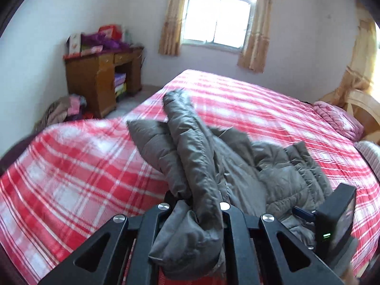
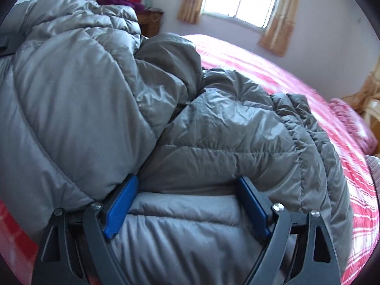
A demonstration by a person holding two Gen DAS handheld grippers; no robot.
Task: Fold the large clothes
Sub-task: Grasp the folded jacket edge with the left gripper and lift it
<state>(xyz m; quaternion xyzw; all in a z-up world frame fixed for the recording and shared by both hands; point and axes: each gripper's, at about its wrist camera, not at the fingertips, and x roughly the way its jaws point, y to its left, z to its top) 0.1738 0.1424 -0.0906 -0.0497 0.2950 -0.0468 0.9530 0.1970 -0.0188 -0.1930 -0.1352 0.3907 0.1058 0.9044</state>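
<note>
While the grey padded jacket [image 1: 213,156] lies bunched on the red plaid bed cover [image 1: 71,178], toward the bed's near edge, no tidy fold is yet visible: one sleeve [image 1: 180,109] trails toward the middle of the bed, quilted panels heap over one another, and the elastic hem [image 1: 306,173] faces the headboard side. Judged from this, the task is at an early stage; gathering has begun, while flattening, folding the sleeves in and doubling the body all remain

Left gripper [image 1: 192,213]: jaws fully closed on a thick roll of jacket fabric, which spills between and below the fingers in the left wrist view; the garment hangs from this grip in a long ridge running toward the bed's centre

Right gripper [image 2: 187,199]: jaws wide apart, closing only slightly, blue pads [image 2: 121,204] set on either side of a broad quilted panel. Jacket fabric fills the gap between the fingers and rests against both, but whether the pads actually press on it cannot be told; the grip looks not yet made. In the left wrist view this tool's body [image 1: 337,216] appears just beside the jacket near the bed's near right edge

Background, not involved: a wooden desk [image 1: 102,78] against the far wall, a curtained window [image 1: 218,21], and a pink pillow [image 1: 337,118] at the headboard end
</note>
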